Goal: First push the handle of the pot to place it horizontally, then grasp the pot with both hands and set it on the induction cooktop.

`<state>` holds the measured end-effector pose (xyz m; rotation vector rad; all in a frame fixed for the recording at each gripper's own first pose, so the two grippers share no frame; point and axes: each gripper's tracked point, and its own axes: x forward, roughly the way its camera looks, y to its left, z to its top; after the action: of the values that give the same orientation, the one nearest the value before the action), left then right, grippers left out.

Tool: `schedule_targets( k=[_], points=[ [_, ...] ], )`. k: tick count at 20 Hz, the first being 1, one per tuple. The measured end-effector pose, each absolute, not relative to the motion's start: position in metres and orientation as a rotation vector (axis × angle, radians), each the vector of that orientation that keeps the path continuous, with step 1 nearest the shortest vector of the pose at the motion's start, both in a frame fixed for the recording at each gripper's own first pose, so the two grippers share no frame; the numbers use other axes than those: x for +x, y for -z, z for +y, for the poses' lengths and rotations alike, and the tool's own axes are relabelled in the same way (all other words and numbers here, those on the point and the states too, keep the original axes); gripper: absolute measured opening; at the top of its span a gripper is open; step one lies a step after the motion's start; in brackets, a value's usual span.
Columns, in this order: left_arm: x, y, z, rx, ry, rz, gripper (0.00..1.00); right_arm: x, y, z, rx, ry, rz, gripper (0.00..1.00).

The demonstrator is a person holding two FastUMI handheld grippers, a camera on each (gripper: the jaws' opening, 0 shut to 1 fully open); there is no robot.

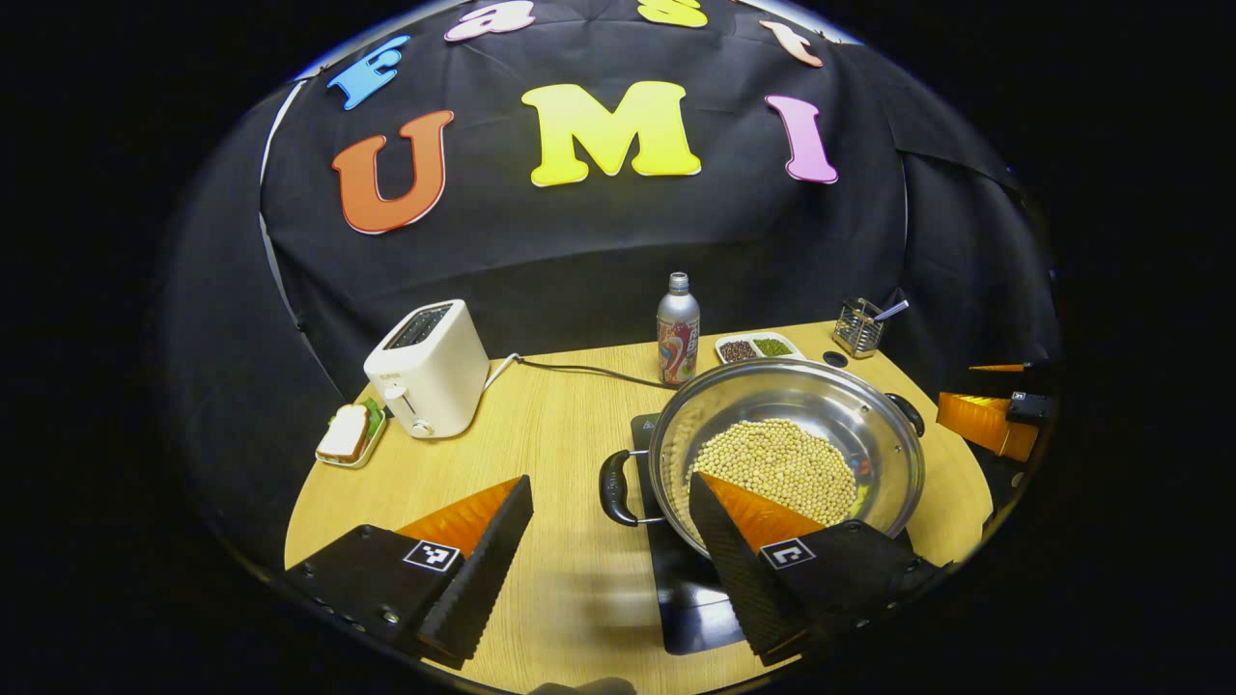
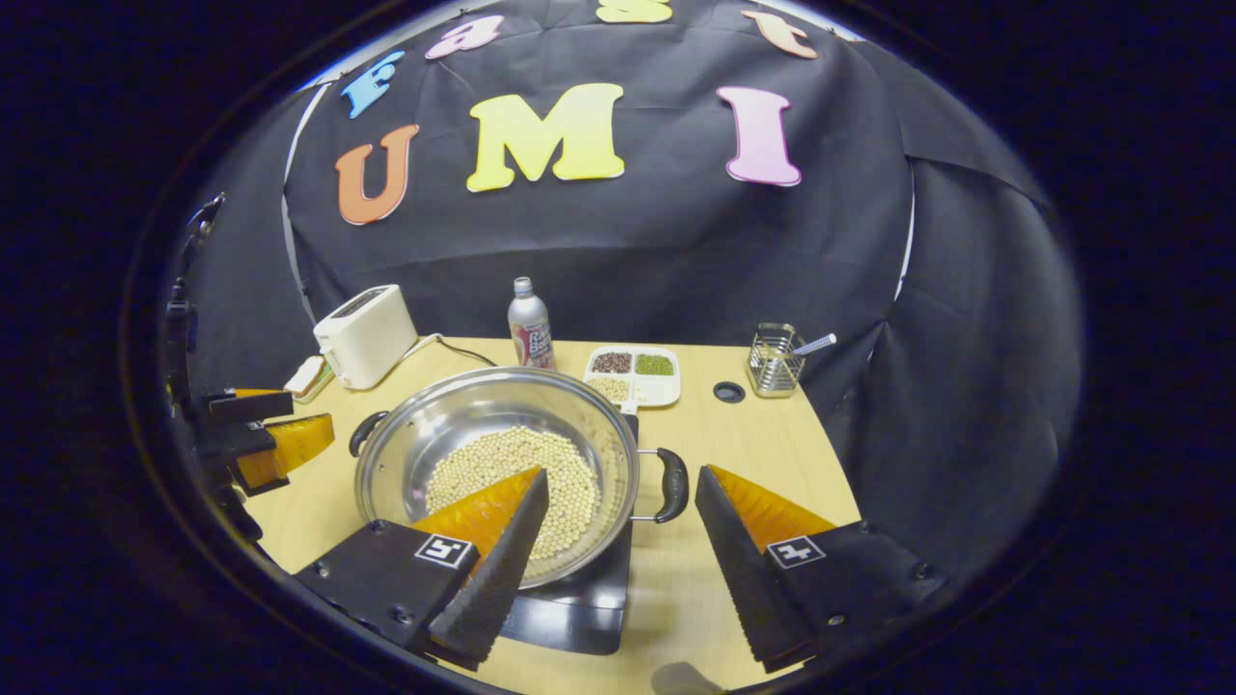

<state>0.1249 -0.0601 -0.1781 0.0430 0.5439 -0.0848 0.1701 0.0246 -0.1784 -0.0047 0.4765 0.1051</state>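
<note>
Wooden table (image 1: 560, 434) carries cooktop (image 1: 690, 589), toaster (image 1: 428, 367), bottle (image 1: 678, 328).

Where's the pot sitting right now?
The pot rests on the induction cooktop at the table's near edge, in front of the bottle and divided snack tray, seen in both gripper views. Both claws are open beside its handles.

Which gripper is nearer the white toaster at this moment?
Left. The left gripper straddles the pot's handle on the side facing the white toaster. The right gripper straddles the opposite handle, with the steel pot between it and the toaster.
</note>
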Motion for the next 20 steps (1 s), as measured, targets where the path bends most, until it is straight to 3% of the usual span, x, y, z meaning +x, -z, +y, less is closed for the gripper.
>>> schedule_targets(
  k=[6, 12, 20],
  points=[
    [0.089, 0.119, -0.041, 0.058, 0.111, 0.438, 0.97, 0.127, 0.115, 0.047, -0.05, -0.108, 0.348, 0.95],
    [0.049, 0.031, -0.018, 0.055, 0.131, 0.25, 0.96, 0.071, 0.01, 0.074, -0.054, -0.108, 0.147, 0.96],
    [-0.017, -0.082, 0.046, 0.0, 0.079, 0.006, 0.96, -0.017, -0.104, 0.093, 0.009, -0.123, -0.08, 1.0]
  ],
)
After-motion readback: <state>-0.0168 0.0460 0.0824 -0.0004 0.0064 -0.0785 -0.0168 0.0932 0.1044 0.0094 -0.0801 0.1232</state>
